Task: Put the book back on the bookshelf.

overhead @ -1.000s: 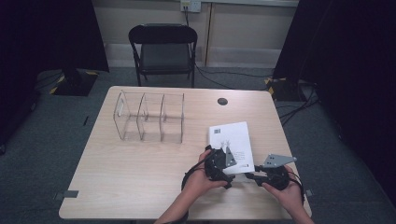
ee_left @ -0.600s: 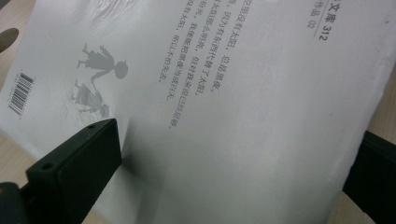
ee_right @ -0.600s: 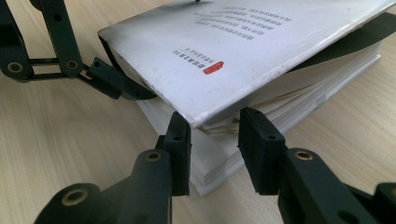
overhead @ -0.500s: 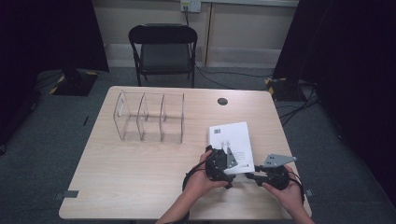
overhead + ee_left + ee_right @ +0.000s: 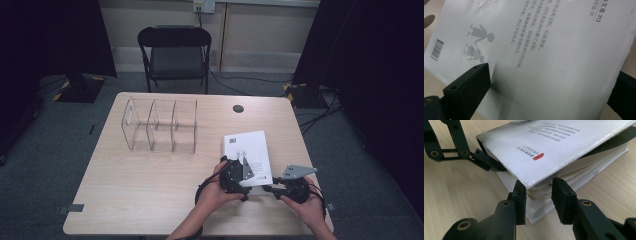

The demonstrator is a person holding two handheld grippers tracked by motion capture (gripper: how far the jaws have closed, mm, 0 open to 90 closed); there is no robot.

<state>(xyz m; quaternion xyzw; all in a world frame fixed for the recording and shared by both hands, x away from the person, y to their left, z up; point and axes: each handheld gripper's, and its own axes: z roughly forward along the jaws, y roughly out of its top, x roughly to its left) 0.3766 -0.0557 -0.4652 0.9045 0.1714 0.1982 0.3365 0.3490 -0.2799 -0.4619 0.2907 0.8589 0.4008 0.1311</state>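
Note:
A white paperback book lies back cover up at the front right of the wooden table. My left gripper sits over its near left corner. In the left gripper view the cover passes between the wide-apart jaws of the left gripper, one on top and one behind its edge. The right gripper view shows one left finger under the raised cover. My right gripper stands at the near corner, its pads against the page block; the high view has the right gripper at the book's front edge.
A clear three-bay organiser stands at the back left of the table. A dark round cable hole lies near the far edge. A black folding chair stands behind the table. Cables run across the floor at right.

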